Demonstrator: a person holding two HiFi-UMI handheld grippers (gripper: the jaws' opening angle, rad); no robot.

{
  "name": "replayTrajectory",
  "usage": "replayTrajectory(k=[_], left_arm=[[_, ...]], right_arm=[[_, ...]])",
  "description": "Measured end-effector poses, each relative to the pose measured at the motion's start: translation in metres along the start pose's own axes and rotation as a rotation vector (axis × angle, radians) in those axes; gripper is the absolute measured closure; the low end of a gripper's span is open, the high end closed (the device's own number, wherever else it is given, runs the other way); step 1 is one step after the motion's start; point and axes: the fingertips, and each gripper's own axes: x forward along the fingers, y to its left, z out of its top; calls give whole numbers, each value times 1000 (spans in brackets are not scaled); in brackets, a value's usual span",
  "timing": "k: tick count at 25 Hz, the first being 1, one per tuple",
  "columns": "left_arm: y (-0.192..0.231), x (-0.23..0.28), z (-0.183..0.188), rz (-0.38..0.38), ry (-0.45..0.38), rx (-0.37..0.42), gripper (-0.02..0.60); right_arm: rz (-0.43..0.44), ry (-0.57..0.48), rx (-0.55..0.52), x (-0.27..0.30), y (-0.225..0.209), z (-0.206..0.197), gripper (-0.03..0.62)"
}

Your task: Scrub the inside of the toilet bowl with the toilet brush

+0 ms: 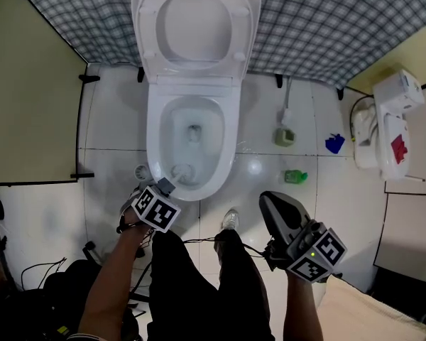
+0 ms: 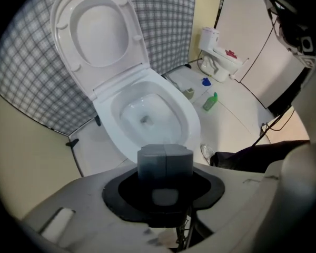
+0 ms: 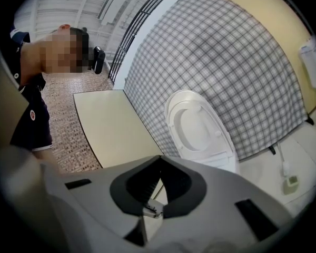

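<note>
The white toilet [image 1: 192, 130] stands with lid and seat raised, and its bowl [image 2: 147, 117] is open. A white toilet brush [image 1: 183, 171] has its head inside the bowl, against the near wall. My left gripper [image 1: 165, 185] hangs over the near rim, shut on the brush's grey handle [image 2: 165, 161]. That handle blocks the brush head in the left gripper view. My right gripper [image 1: 271, 200] is held apart to the right of the bowl, above the floor. Its jaws [image 3: 159, 158] are shut with nothing in them, aimed at the raised lid [image 3: 197, 125].
A round white holder [image 1: 143, 172] sits on the floor left of the bowl. A green bottle [image 1: 295, 177], a blue item [image 1: 334, 143] and a small green-based tool [image 1: 285, 135] lie to the right. A second white fixture [image 1: 387, 130] stands far right. Cables [image 1: 39, 268] trail at bottom left.
</note>
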Motion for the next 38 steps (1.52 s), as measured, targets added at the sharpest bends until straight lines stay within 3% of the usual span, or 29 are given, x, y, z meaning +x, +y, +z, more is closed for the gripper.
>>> replayTrajectory(k=[4, 8, 19, 24, 29, 38], left_arm=[[-15, 1, 8, -92, -3, -26, 399], [-34, 2, 21, -195, -35, -132, 399], [-33, 40, 71, -211, -248, -469, 399], [-9, 60, 112, -171, -375, -538, 399], [14, 72, 150, -90, -456, -538, 399], [75, 66, 159, 115, -540, -564, 399]], right_arm=[[6, -5, -1, -2, 3, 0, 594], [6, -3, -2, -2, 2, 3, 594], [-4, 27, 21, 5, -6, -16, 594], [-43, 41, 22, 5, -27, -28, 594], [-52, 44, 14, 7, -50, -33, 594], [-66, 59, 13, 2, -65, -42, 594]])
